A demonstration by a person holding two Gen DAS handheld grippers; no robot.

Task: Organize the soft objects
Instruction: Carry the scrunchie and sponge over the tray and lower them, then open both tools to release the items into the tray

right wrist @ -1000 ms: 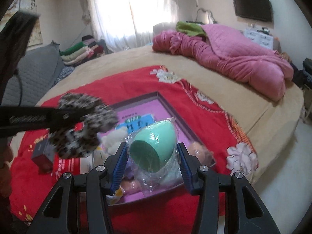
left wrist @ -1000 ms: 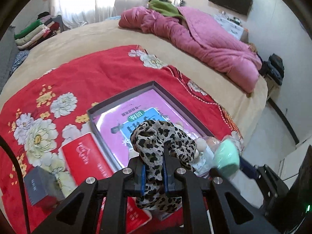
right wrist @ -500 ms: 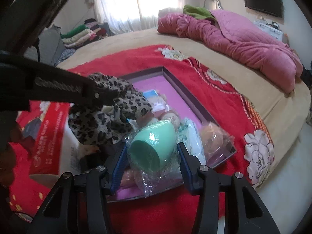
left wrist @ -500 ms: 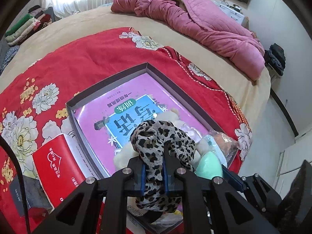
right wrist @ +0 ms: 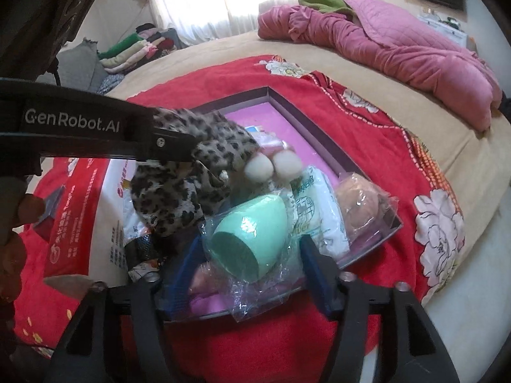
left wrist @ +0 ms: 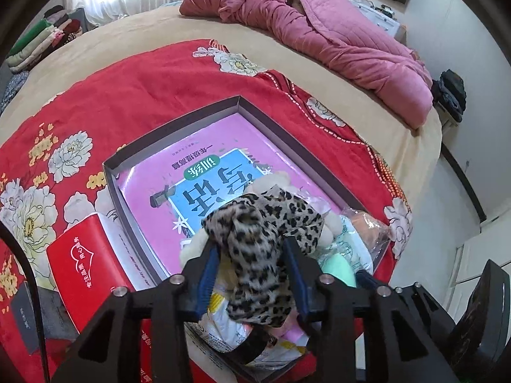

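- Grippers both hang over the shallow box (left wrist: pixel 179 131) on the red floral blanket (left wrist: pixel 127 89).
- Your left gripper (left wrist: pixel 252 255) is opening, pads off the leopard-print scrunchie (left wrist: pixel 258 239), which sits between them on the pile in the box.
- Your right gripper (right wrist: pixel 252 255) is opening too, its pads clear of the bagged mint sponge (right wrist: pixel 249 236) resting in the box's near corner.
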